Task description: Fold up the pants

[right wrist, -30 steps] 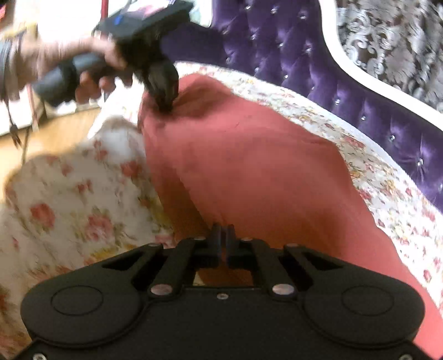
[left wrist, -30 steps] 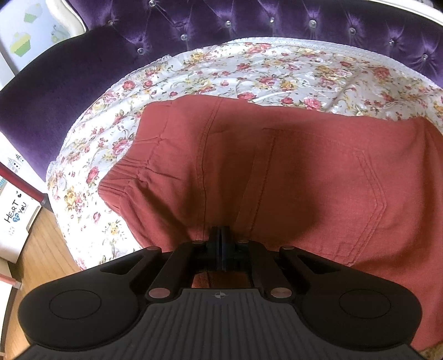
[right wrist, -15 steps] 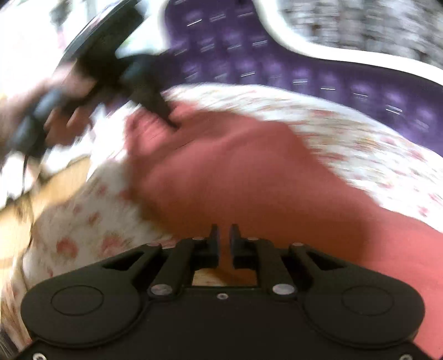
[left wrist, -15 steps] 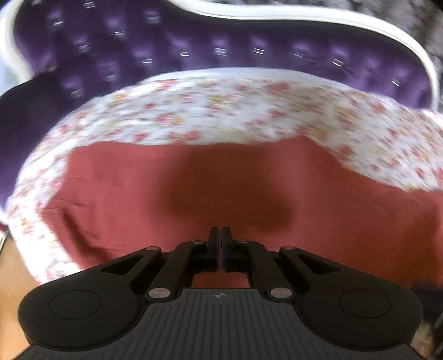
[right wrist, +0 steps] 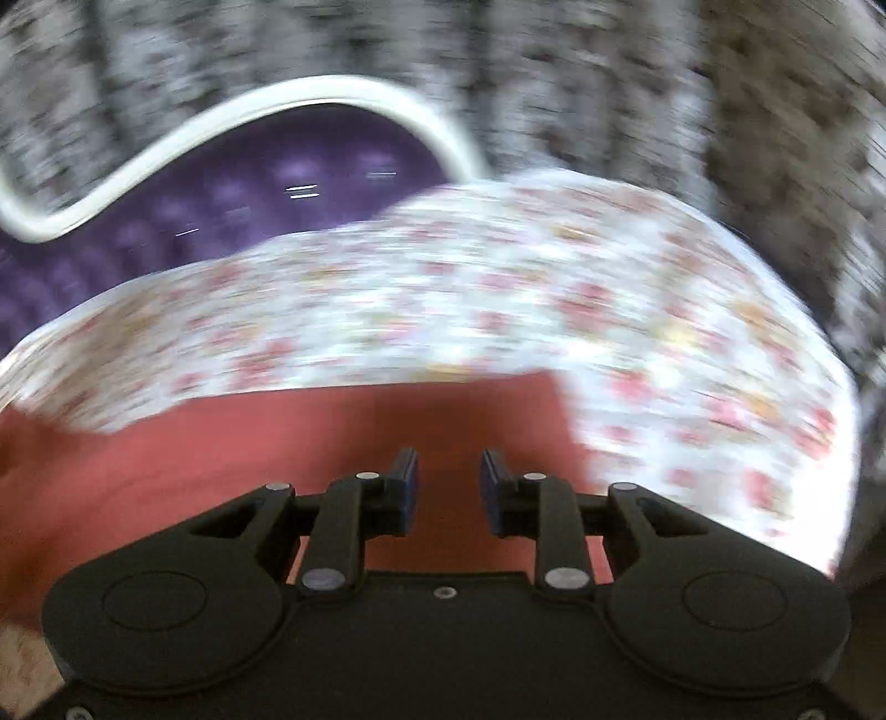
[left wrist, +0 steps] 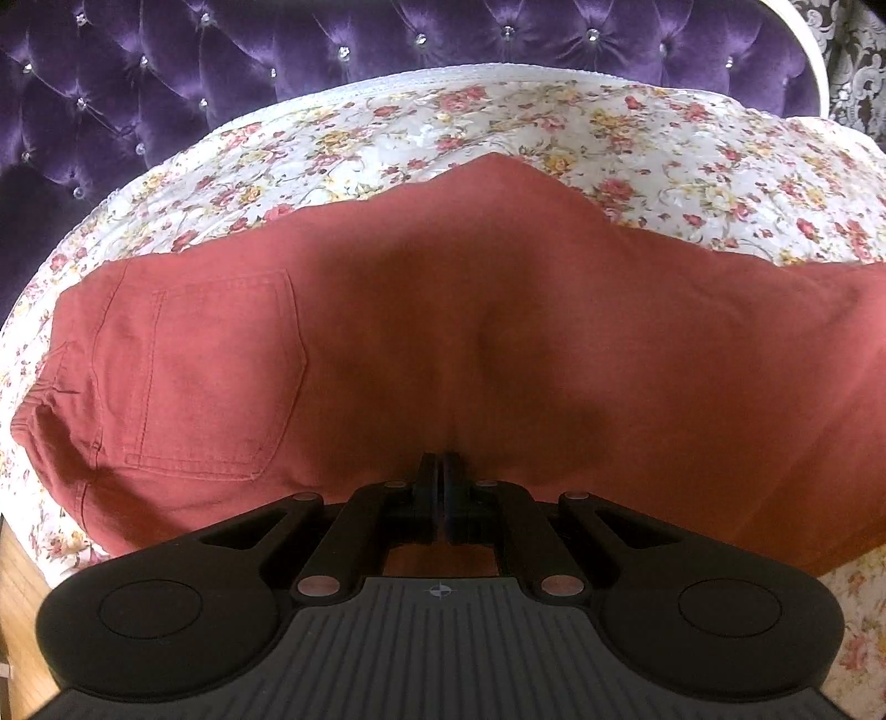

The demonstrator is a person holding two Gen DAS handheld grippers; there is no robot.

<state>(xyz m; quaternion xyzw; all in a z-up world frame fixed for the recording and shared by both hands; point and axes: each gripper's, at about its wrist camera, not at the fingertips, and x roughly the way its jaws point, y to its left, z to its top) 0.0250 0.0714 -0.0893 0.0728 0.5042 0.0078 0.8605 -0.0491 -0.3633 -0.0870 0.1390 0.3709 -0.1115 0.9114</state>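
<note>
Since the earlier frame the right tongs [right wrist: 447,471] have let go of the rust-red pants [left wrist: 498,332] and swung to the leg end; jaws are opening, nothing between them. Right view is badly smeared, so the hem corner [right wrist: 548,382] is probably the leg's end. Left tongs [left wrist: 442,471] are pinched shut on the pants' near edge. Pants lie folded lengthwise across the floral bedspread [left wrist: 554,127], back pocket [left wrist: 216,376] up at left. Purple tufted headboard [left wrist: 332,44] behind.
</note>
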